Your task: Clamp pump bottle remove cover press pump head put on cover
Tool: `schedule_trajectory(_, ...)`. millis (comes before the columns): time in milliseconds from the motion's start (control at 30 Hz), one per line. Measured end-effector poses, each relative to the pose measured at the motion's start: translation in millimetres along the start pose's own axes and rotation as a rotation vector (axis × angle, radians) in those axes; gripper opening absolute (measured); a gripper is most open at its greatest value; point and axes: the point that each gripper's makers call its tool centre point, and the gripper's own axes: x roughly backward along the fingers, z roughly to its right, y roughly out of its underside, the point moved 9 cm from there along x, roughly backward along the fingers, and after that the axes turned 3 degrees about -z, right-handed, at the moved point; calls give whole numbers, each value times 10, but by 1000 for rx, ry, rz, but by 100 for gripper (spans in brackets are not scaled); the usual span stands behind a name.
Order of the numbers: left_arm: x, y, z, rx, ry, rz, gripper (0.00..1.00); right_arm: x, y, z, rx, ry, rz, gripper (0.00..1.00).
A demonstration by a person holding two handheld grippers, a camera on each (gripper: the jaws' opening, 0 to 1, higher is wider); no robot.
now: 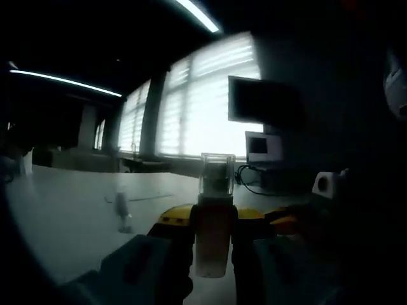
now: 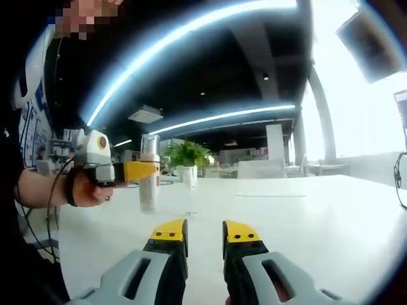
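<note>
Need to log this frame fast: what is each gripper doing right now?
Left gripper: shut on the pump bottle, its clear cover on.
Right gripper: open by a narrow gap, holding nothing, above the white table.

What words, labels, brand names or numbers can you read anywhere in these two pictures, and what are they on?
None can be read.
Pump bottle in the left gripper: no print shows on its body or clear cover.
Monitor: screen dark, nothing legible.
Person's sleeve: bluish marks, too blurred to read.
</note>
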Motion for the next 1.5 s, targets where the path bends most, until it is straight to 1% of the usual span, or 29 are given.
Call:
schedule_trajectory(67, 28, -13, 16, 6, 14, 3, 13, 0, 0, 3, -1, 1, -1, 17)
schedule_trajectory(167, 72, 11, 43, 13, 27, 1, 13, 0, 3, 7, 0, 0, -2, 17)
schedule_trajectory(267, 102, 91, 85, 29, 48, -4, 13, -2, 8, 14, 3, 0, -5, 17)
schedule_trajectory(300, 199, 143, 95, 31, 47, -13, 13, -2, 8, 16, 3, 0, -6, 16)
schedule_trajectory(367, 262, 218, 115, 26, 42, -23, 13, -2, 10, 18, 5, 0, -7, 16)
schedule_trajectory(433, 237, 231, 129, 25, 38, -30, 13, -3, 10, 19, 6, 1, -7, 16)
schedule_trajectory(467, 278, 250, 148, 28, 38, -28, 13, -4, 12, 21, 7, 2, -8, 16)
schedule_trajectory(533, 308, 281, 180, 47, 51, -28, 13, -5, 14, 22, 8, 2, -8, 16)
schedule_trajectory(600, 328, 315, 204, 90, 62, -18, 13, -5, 17, 26, 8, 3, -10, 16)
schedule_trajectory(667, 341, 347, 229, 84, 61, -22, 13, -5, 19, 26, 9, 3, -10, 16)
schedule_trajectory(800, 357, 386, 264, 84, 65, -21, 13, -7, 21, 24, 10, 4, -13, 16)
schedule_trajectory(867, 354, 392, 274, 64, 64, -29, 13, -8, 22, 23, 11, 3, -14, 16)
schedule_trajectory(900, 353, 389, 278, 57, 64, -28, 10, -9, 24, 23, 12, 3, -15, 16)
schedule_trajectory(933, 353, 386, 276, 60, 59, -27, 2, -9, 24, 23, 13, 3, -15, 16)
schedule_trajectory(967, 355, 387, 267, 65, 50, -29, 0, -9, 24, 22, 13, 3, -15, 16)
schedule_trajectory(1033, 360, 410, 244, 66, 36, -41, 0, -7, 21, 21, 12, 5, -13, 16)
schedule_trajectory(1167, 381, 423, 192, 55, 15, -39, 0, -4, 18, 20, 11, 8, -10, 16)
schedule_trajectory(1500, 399, 435, 163, 57, 11, -33, 0, -2, 14, 17, 11, 8, -6, 16)
